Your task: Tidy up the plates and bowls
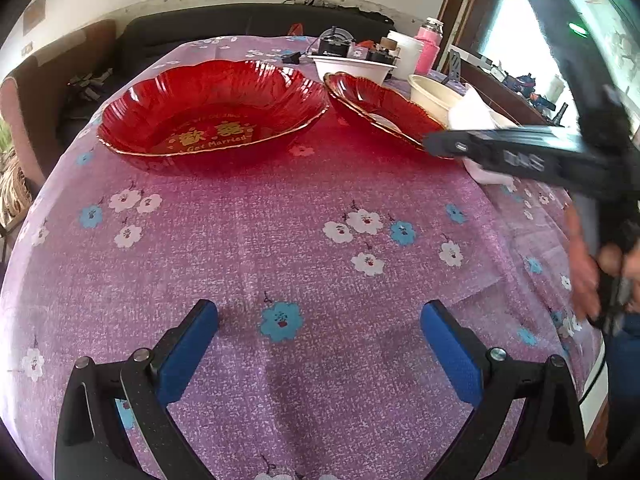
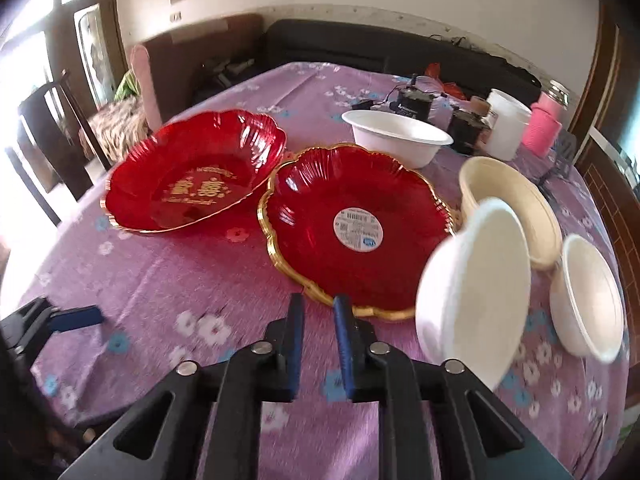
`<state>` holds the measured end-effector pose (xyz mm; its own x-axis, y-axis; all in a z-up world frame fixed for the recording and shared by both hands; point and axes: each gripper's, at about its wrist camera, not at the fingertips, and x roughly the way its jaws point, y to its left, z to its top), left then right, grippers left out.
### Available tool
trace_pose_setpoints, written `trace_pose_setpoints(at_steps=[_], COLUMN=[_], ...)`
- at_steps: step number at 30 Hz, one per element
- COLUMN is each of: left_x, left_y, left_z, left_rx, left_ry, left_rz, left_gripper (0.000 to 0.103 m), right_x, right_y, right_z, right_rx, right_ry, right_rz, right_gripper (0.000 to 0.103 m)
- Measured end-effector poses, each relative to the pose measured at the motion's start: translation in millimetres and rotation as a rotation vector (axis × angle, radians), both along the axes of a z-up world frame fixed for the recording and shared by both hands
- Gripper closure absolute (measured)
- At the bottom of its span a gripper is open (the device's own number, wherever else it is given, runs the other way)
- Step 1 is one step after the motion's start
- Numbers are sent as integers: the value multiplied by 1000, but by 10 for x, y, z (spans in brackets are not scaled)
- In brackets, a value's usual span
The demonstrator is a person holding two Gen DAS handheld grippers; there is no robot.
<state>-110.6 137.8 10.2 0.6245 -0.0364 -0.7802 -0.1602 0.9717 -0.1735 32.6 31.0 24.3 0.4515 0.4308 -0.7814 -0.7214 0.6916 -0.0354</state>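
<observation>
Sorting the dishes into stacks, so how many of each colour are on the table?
Red plates: 2, one with gold lettering, one with a sticker
White bowls: 3
Cream bowl: 1
Total: 6

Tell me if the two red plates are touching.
Cannot tell. In the right wrist view the lettered red plate and the gold-rimmed plate meet rim to rim, without a plain gap.

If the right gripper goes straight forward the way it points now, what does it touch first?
Most likely the near gold rim of the red plate with the round sticker, which lies just beyond the nearly closed right gripper. Depth is unclear; pointing downward, it might meet the purple tablecloth just before that rim.
</observation>
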Motion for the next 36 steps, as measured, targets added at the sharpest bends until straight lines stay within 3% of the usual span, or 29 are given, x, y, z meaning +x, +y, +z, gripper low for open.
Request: trace_pose_setpoints(at_steps=[5, 8, 11, 15, 20, 26, 28, 32, 36], left_x=[-23, -30, -26, -38, 105, 780, 1136, 1813, 2158], left_y=[-13, 1, -10, 21, 39, 45, 48, 78, 123], left_z=[-2, -6, -3, 22, 257, 784, 855, 800, 640], left_rx=[3, -6, -1, -18, -90, -73, -70, -76, -37], left_ry=[-1, 1, 6, -1, 1, 1, 22, 104, 152], left_rz=[0, 1, -9, -2, -54, -104, -111, -111, -67], left_gripper=[1, 1, 1, 1, 19, 20, 27, 49, 55], right_x=[109, 34, 171, 561, 807, 1048, 1170, 1354, 1442], right_y=[86, 148, 151, -77, -413, -623, -714, -913, -957], right_z=[-14, 24, -17, -145, -94, -34, -53, -79, -99], right_rx=[-34, -92, -87, -71, -10, 42, 65, 169, 222], right_ry=[7, -57, -13, 100, 145, 193, 241, 333, 390], right_rz=[36, 76, 67, -64, -178, -261, -298, -350, -345], right_gripper=[88, 88, 88, 87, 87, 87, 88, 87, 87])
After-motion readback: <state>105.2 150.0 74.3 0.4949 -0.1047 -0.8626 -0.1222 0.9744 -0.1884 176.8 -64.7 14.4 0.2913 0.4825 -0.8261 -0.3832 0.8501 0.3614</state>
